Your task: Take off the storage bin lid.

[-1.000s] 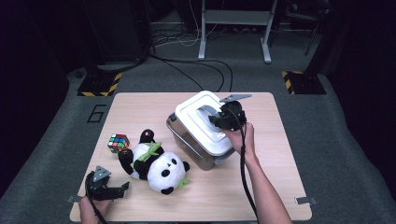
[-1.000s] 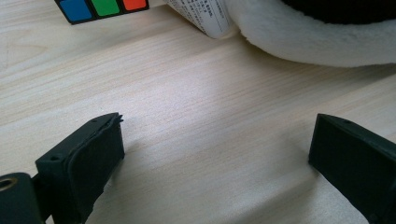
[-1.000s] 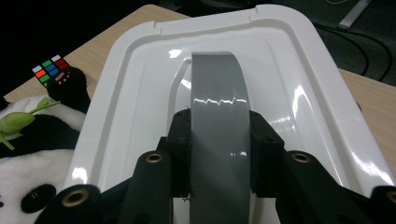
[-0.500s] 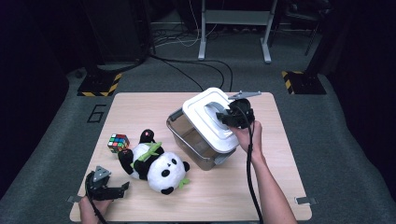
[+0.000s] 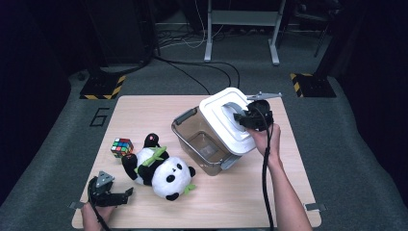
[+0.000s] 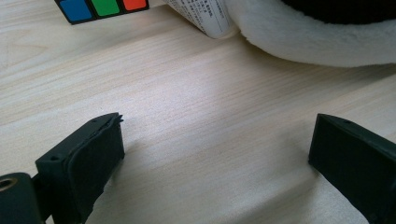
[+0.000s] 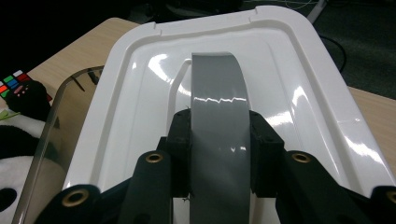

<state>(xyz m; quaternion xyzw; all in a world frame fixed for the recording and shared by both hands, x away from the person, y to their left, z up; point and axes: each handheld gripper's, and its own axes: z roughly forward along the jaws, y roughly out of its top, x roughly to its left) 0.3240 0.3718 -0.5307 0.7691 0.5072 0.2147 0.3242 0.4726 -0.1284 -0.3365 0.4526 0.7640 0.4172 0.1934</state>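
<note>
Right tongs (image 7: 219,154) clamped on the grey handle (image 7: 215,93) of the white lid (image 5: 226,120), tilted over the clear bin (image 5: 199,144) mid-surface. Left tongs (image 5: 111,197) apart, empty, at near-left corner beside panda (image 5: 161,168).

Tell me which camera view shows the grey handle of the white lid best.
The right gripper view: the grey handle runs up the middle of the white lid, clamped between the right gripper's fingers. In the high view the gripper covers most of the handle. The left gripper view looks at the wooden table, the panda plush and the puzzle cube.
</note>
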